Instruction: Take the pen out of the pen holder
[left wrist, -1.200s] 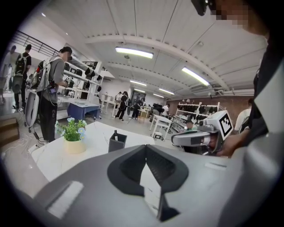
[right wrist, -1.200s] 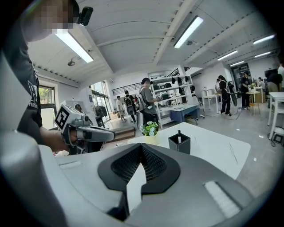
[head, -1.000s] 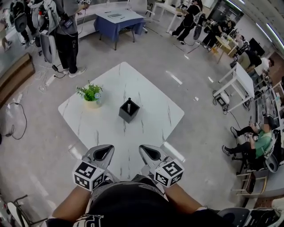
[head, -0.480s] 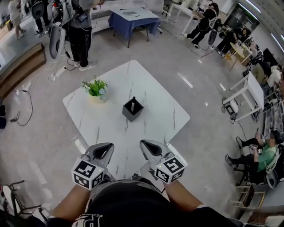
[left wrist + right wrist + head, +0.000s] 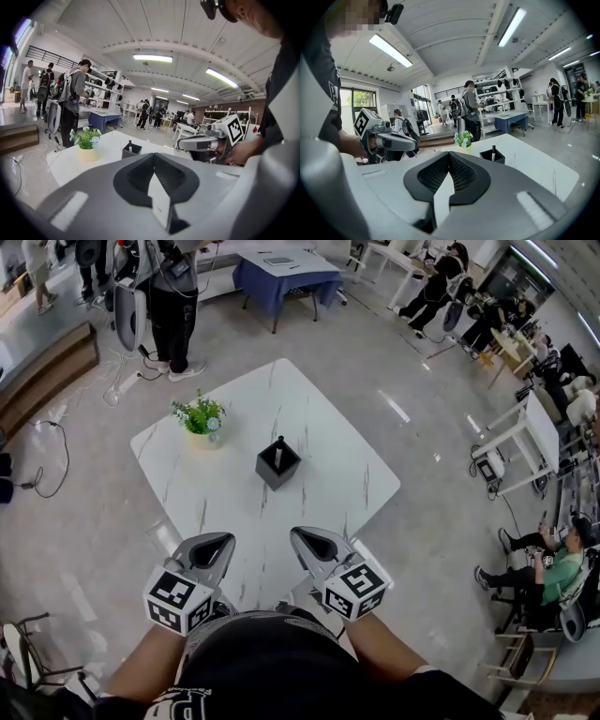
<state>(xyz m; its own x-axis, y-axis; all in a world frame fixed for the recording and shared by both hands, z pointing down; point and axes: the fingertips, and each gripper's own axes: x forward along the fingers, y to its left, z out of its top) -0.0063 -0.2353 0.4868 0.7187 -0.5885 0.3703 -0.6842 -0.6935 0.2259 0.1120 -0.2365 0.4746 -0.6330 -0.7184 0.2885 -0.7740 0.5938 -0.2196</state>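
A black square pen holder stands near the middle of the white marble table, with a dark pen upright in it. Both grippers are held close to my body, short of the table's near corner and well apart from the holder. My left gripper is shut and holds nothing. My right gripper is shut and empty too. In the left gripper view the holder and pen show far beyond the shut gripper. The right gripper view shows the holder past the gripper's tip.
A small potted plant stands on the table left of the holder. A person stands beyond the table's far left corner by a blue-clothed table. White desks and seated people are at the right.
The head view has drifted, so the table sits a little higher in the frame. Both grippers have risen slightly toward the table edge and stay shut.
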